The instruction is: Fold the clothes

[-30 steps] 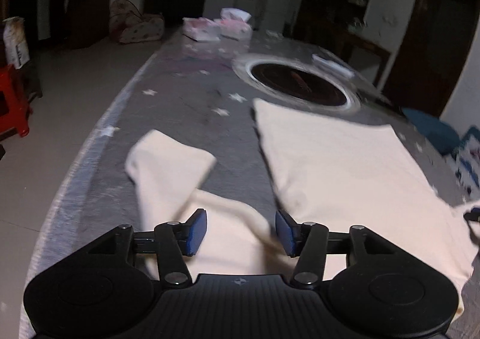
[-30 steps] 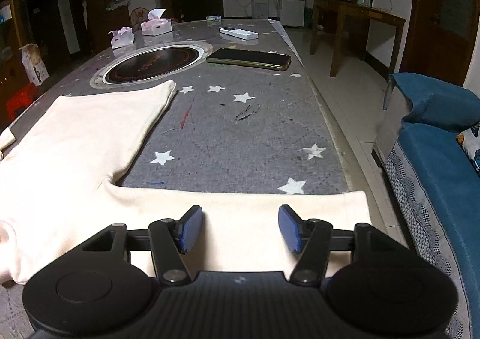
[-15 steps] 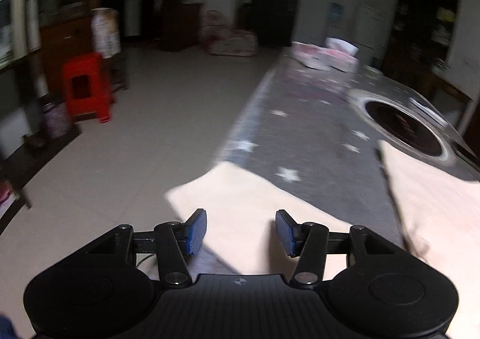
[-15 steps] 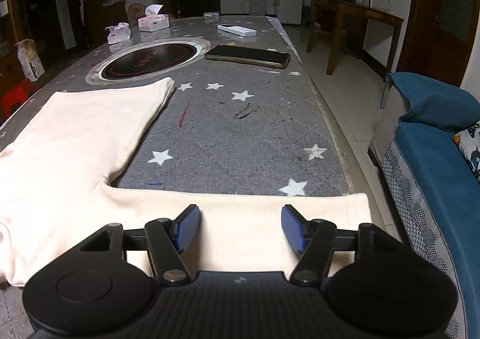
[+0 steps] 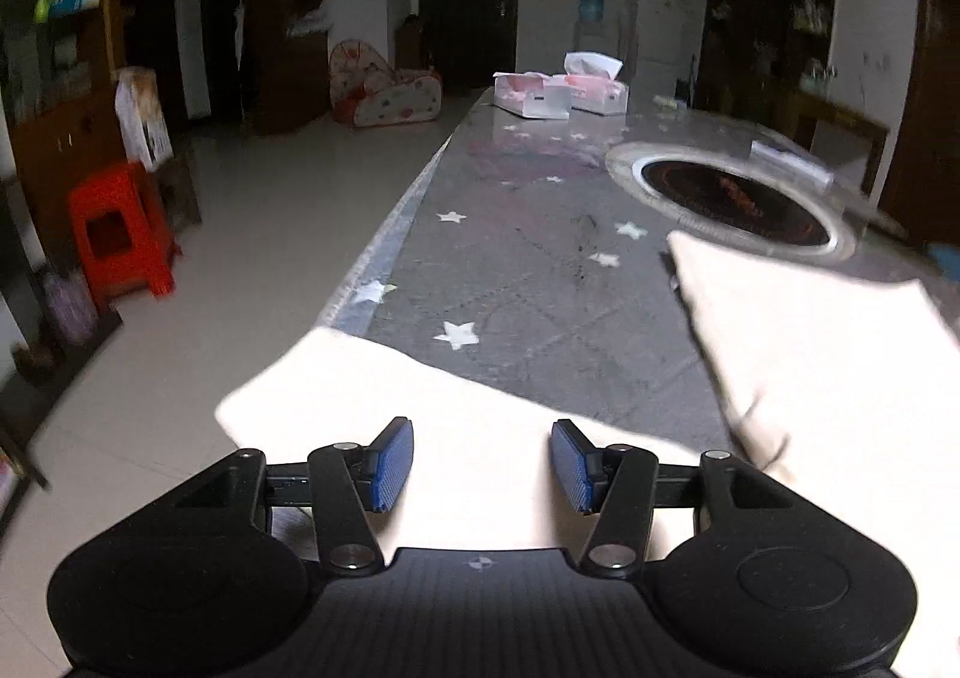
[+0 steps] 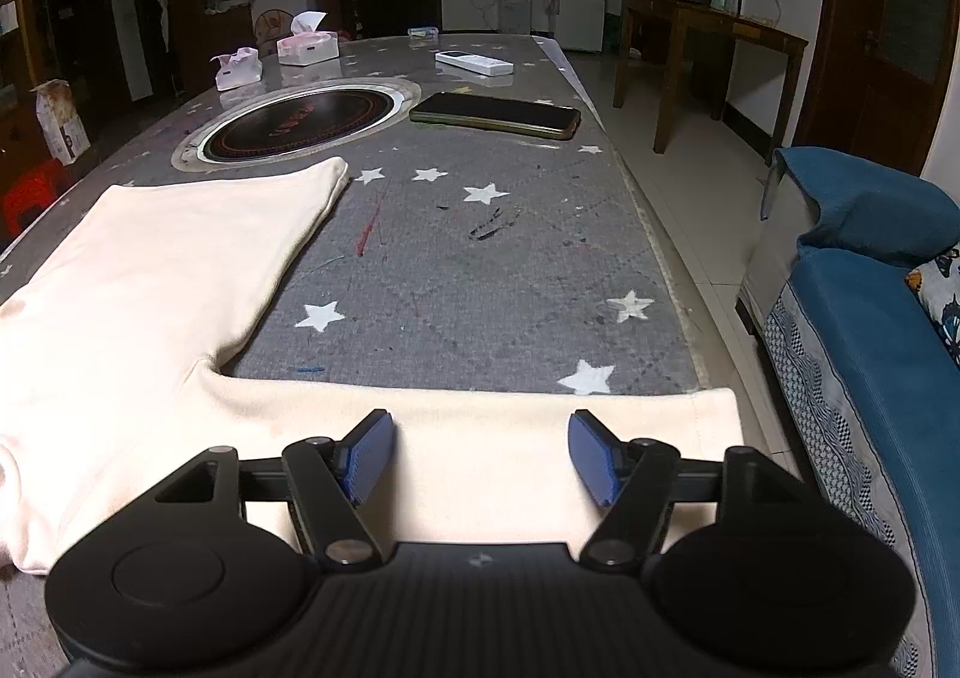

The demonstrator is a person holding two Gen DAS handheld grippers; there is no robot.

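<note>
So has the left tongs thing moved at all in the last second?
Yes. The left tongs swung out to the left sleeve at the table's edge; the round cooktop now sits further right in its view. Jaws open.

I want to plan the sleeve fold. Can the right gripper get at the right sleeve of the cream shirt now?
Probably yes. The right gripper is open, its jaws spread directly over the sleeve, which lies flat on the table. Nothing lies on the sleeve or between it and the fingers.

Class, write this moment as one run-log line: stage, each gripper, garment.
stage: sleeves spread, no fold yet | left gripper: open over left sleeve | right gripper: open over right sleeve | cream shirt: flat on star-print table
</note>
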